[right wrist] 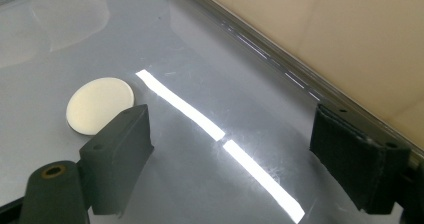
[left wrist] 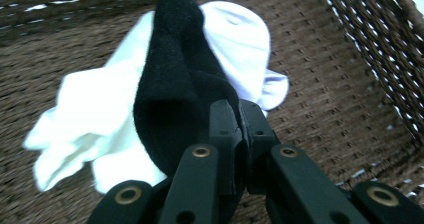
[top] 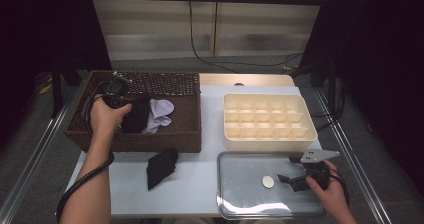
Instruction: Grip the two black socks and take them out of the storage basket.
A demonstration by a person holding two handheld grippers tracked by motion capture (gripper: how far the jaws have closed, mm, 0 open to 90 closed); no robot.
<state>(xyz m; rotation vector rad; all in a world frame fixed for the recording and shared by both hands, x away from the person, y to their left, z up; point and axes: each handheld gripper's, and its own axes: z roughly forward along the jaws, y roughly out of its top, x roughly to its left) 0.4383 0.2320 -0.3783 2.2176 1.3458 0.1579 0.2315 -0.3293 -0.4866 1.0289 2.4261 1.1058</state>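
Note:
In the left gripper view my left gripper (left wrist: 235, 115) is shut on a black sock (left wrist: 170, 84), which drapes over a white sock (left wrist: 85, 111) inside a brown wicker basket (left wrist: 330, 84). From the high view, that gripper (top: 129, 103) sits in the basket (top: 150, 143) at the table's left, with the black sock (top: 136, 119) beside the white sock (top: 161, 111). My right gripper (top: 287, 168) stands open over a metal tray (top: 240, 204) at the front right. In the right gripper view it (right wrist: 232, 129) holds nothing, and a cream disc (right wrist: 100, 105) lies just beyond its left pad.
A second black sock (top: 161, 168) lies on the table in front of the basket. A cream divided organiser (top: 270, 116) stands behind the tray, its compartments bare. The cream disc (top: 268, 182) rests mid-tray. Metal rails run along both table sides.

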